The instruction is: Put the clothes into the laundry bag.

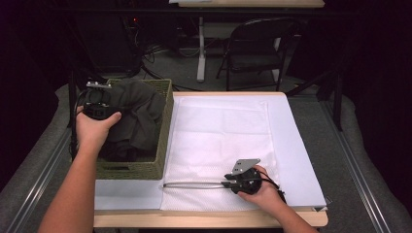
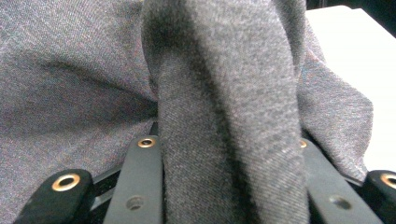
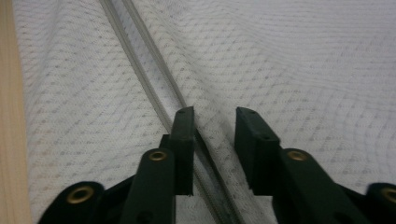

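A dark grey garment (image 1: 138,114) is piled in a woven green basket (image 1: 131,170) at the table's left. My left gripper (image 1: 109,99) reaches in at the basket's far left corner. In the left gripper view it (image 2: 229,140) is shut on a thick fold of the garment (image 2: 224,70), which covers its tips. A white mesh bag (image 1: 218,131) lies flat in the middle, its zipper (image 1: 194,184) running along the near edge. My right gripper (image 1: 225,183) rests low on the bag at the zipper's right end. Its jaws (image 3: 215,116) stand apart over the mesh (image 3: 280,56), with the zipper (image 3: 140,60) passing under the left finger (image 3: 184,126).
The bag lies on a white sheet (image 1: 301,145) over the wooden table (image 1: 209,219), whose edge (image 3: 9,116) runs close beside the zipper. A black folding chair (image 1: 257,48) and a desk leg (image 1: 200,53) stand beyond the table's far side.
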`<control>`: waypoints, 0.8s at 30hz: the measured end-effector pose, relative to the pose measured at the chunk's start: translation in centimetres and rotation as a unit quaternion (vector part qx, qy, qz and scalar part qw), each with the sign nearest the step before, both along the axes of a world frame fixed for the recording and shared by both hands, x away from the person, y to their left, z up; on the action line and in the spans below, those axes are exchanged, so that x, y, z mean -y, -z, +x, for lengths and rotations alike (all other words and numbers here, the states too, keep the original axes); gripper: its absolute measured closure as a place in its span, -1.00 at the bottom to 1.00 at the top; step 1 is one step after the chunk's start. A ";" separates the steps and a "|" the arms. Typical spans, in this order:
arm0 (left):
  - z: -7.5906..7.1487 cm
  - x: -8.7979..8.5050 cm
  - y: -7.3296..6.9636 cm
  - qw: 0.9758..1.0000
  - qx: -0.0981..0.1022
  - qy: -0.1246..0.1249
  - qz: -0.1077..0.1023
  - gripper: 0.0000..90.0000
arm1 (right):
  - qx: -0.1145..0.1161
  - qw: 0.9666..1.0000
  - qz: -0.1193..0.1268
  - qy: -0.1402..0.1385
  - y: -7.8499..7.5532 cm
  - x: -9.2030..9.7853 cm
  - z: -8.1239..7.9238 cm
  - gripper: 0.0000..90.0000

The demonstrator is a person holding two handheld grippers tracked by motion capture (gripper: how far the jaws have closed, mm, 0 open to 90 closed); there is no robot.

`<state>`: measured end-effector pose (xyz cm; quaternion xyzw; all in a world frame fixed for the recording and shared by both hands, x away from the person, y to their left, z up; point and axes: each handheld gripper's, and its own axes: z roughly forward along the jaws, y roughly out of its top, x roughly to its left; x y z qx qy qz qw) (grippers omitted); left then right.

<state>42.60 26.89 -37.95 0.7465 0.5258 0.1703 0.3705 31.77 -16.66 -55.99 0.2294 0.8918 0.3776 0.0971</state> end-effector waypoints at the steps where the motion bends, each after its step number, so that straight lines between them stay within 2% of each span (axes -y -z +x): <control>1: 0.0 0.0 0.0 1.000 0.000 0.001 0.001 0.46 | -0.003 1.000 0.001 0.003 0.0 0.0 0.0 0.67; 8: -0.2 0.2 0.0 1.000 0.002 0.005 0.001 0.46 | -0.013 0.999 0.026 0.013 -0.6 0.6 0.6 0.95; 12: -0.2 0.3 -0.1 1.000 0.001 0.007 0.001 0.46 | -0.004 0.999 0.030 0.023 -1.0 0.6 1.1 1.00; 13: -0.2 0.3 -0.1 1.000 -0.001 0.009 -0.001 0.46 | -0.003 0.999 0.030 0.027 -1.1 0.6 1.2 0.97; 14: -0.2 0.3 -0.1 1.000 -0.001 0.009 -0.001 0.46 | -0.002 0.999 0.033 0.028 -1.1 0.5 1.2 0.86; 19: -0.2 0.5 -0.1 1.000 -0.001 0.011 -0.002 0.46 | 0.002 0.999 0.032 0.014 -1.0 0.4 0.9 0.67; 21: -0.2 0.7 0.0 1.000 0.000 0.011 -0.002 0.46 | 0.015 1.000 0.021 0.003 -0.7 0.3 0.4 0.61; 24: -0.2 0.9 0.0 1.000 -0.002 0.014 -0.002 0.46 | 0.010 1.000 0.012 -0.006 -0.4 0.3 0.2 0.42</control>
